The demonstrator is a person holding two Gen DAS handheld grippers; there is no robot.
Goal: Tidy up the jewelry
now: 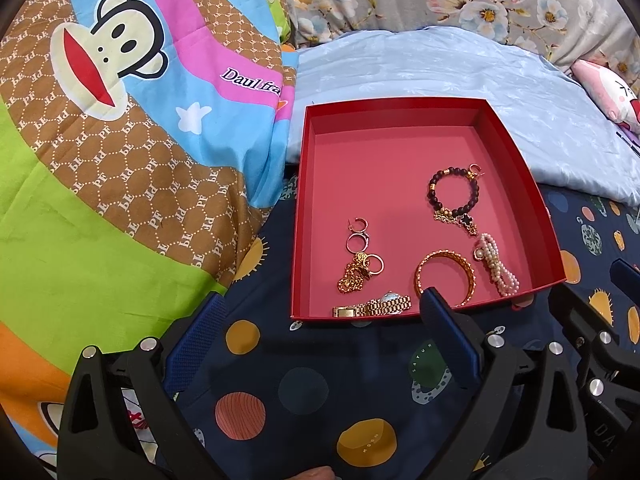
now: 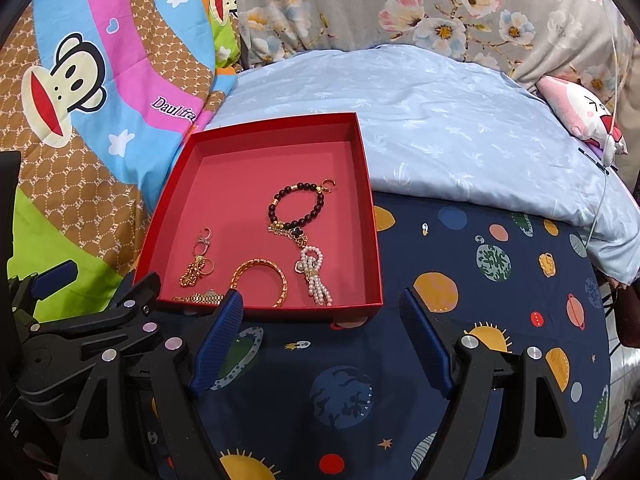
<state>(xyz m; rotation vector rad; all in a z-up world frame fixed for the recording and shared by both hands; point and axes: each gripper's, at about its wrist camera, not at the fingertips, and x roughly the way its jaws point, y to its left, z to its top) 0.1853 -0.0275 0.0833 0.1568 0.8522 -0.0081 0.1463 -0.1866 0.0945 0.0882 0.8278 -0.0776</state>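
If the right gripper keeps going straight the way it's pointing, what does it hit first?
Most likely the planet-print sheet, just right of the red box's near corner. The right gripper is open and empty, tilted downward, with only bedding between its fingers. Depth is hard to judge; its left finger might clip the box's front wall.

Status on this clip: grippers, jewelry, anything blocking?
Left gripper and right gripper both open, empty, short of the red box. Watch, gold bangle, pearl piece, bead bracelet inside. Nothing blocking.
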